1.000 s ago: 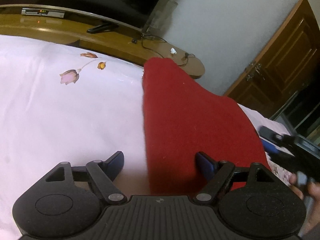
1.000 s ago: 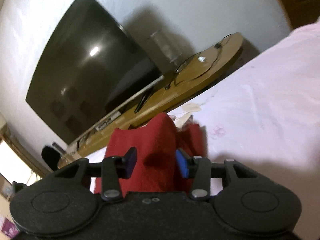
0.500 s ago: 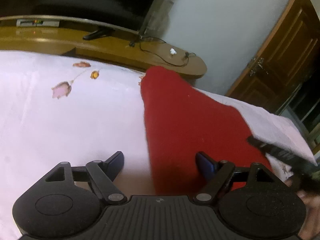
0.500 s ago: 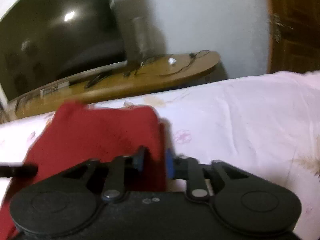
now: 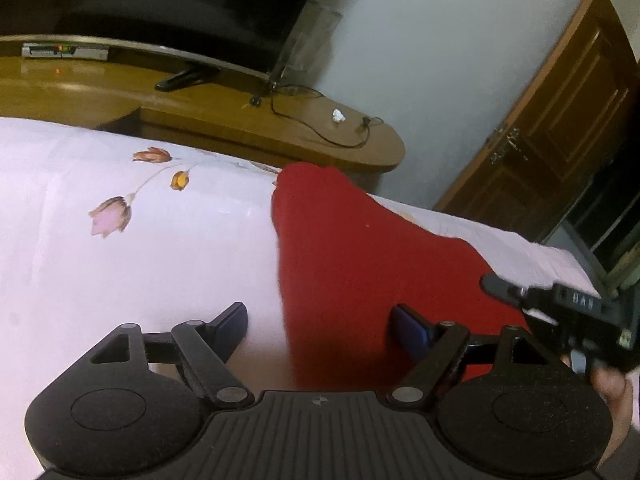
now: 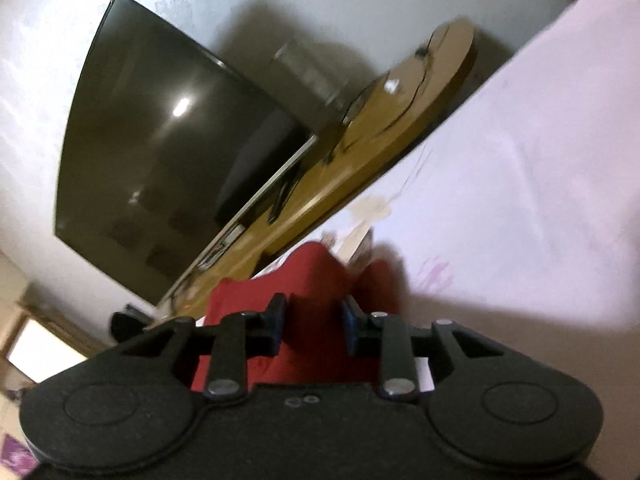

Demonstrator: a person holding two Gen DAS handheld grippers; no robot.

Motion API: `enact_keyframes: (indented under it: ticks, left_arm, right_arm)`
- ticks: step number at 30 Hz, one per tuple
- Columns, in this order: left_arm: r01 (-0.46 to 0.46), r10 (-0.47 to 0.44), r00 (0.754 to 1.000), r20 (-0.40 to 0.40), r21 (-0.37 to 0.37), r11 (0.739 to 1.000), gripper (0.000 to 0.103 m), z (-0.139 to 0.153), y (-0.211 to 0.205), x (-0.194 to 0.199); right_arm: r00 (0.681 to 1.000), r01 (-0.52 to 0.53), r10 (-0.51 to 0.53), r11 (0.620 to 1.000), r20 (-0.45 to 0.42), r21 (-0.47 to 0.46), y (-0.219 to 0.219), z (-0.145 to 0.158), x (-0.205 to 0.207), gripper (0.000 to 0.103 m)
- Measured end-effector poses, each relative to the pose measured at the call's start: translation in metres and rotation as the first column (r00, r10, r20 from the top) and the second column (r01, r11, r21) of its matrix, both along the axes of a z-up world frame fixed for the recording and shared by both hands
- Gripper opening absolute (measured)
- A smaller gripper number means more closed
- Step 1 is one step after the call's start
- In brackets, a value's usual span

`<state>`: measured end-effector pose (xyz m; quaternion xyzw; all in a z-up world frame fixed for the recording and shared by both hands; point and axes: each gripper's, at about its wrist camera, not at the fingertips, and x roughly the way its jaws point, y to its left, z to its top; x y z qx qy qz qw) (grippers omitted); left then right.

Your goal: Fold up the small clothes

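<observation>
A red cloth [image 5: 360,260] lies flat on the pink flowered bedsheet [image 5: 140,280], its narrow end towards the wooden stand. My left gripper [image 5: 318,312] hovers open over the cloth's near left edge, one finger above the sheet and the other above the fabric. In the left wrist view my right gripper [image 5: 504,292] comes in low at the cloth's right edge. In its own view the right gripper [image 6: 314,312] is closing, with the red cloth [image 6: 316,280] filling the gap between its pads.
A long wooden TV stand [image 5: 240,120] with cables and a set-top box runs behind the bed, bearing a dark TV [image 6: 160,160]. A brown door [image 5: 560,120] stands at the right. A hand [image 5: 608,384] holds the right gripper.
The right gripper's jaws have narrowed onto the red cloth, and it has rolled and dropped lower at the cloth's right edge. The left gripper drifted slightly and stayed open.
</observation>
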<state>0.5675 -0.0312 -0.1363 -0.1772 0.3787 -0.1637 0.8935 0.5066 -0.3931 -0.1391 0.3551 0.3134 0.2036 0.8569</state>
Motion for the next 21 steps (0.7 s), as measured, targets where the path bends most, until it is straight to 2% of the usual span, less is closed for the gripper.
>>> enact_keyframes:
  ticks: [1,2,4,5,6,7,9,10,11,12,14,16,17,19,21]
  left_arm:
    - [0.002,-0.002,1.000,-0.013,-0.006,1.000,0.079,-0.003,-0.001,0.004]
    - [-0.003,0.003,1.000,-0.017,-0.015,1.000,0.080,-0.005,-0.001,0.006]
    - [-0.003,0.002,1.000,0.028,0.015,1.000,0.080,0.000,-0.007,0.003]
    - [-0.011,0.007,0.998,0.054,0.058,0.998,0.080,0.001,-0.012,0.002]
    - [-0.020,0.015,0.998,0.054,0.079,0.997,0.080,-0.002,-0.016,0.003]
    - [-0.028,0.025,0.999,0.039,0.080,0.996,0.080,-0.005,-0.018,0.005]
    - [-0.043,0.042,0.999,0.028,0.063,0.997,0.080,-0.010,-0.016,0.006]
    - [-0.042,0.040,0.999,0.028,0.063,0.997,0.083,-0.011,-0.014,0.005]
    - [-0.039,0.037,0.999,0.028,0.069,0.997,0.083,-0.011,-0.011,0.004]
    - [-0.036,0.034,0.999,0.035,0.067,0.997,0.083,-0.007,-0.008,0.004]
    - [-0.055,0.051,0.995,0.087,0.042,0.998,0.083,0.005,-0.002,0.000]
    - [-0.048,0.047,0.991,0.128,0.005,0.999,0.083,0.016,-0.001,0.000]
    - [-0.038,0.036,0.990,0.136,0.011,0.999,0.083,0.020,-0.007,0.002]
    - [-0.007,-0.002,0.991,0.132,0.069,0.998,0.083,0.020,-0.021,0.006]
    - [0.023,-0.035,0.998,0.058,0.187,0.982,0.083,0.004,-0.040,0.014]
  right_arm:
    - [1.000,0.002,-0.002,1.000,0.009,-0.001,0.003,0.001,-0.004,0.014]
    - [0.998,0.039,-0.037,0.998,0.046,-0.045,0.003,0.007,-0.013,0.009]
    - [0.976,0.176,-0.146,0.967,0.164,-0.186,0.013,0.027,-0.033,0.007]
    - [0.963,0.207,-0.155,0.948,0.219,-0.240,0.019,0.036,-0.043,0.007]
    - [0.950,0.253,-0.169,0.908,0.261,-0.333,0.032,0.043,-0.049,0.005]
    - [0.948,0.282,-0.178,0.855,0.263,-0.435,0.044,0.042,-0.046,0.004]
    - [0.967,0.255,-0.202,0.777,0.156,-0.576,0.056,0.023,-0.026,0.003]
    - [0.976,0.207,-0.208,0.793,0.065,-0.573,0.050,0.009,-0.016,0.000]
    - [0.972,0.225,-0.225,0.840,0.061,-0.493,0.034,0.005,-0.020,0.000]
    - [0.966,0.250,-0.251,0.852,0.061,-0.459,0.025,0.008,-0.027,0.006]
    - [0.949,0.316,-0.289,0.857,0.127,-0.408,0.011,0.021,-0.045,0.008]
    - [0.948,0.311,-0.257,0.875,0.189,-0.370,0.007,0.039,-0.056,0.008]
    - [0.944,0.307,-0.231,0.877,0.236,-0.370,0.012,0.050,-0.060,0.009]
    - [0.940,0.262,-0.145,0.888,0.309,-0.379,0.028,0.068,-0.061,0.019]
    - [0.943,0.190,-0.025,0.860,0.332,-0.474,0.053,0.074,-0.056,0.019]
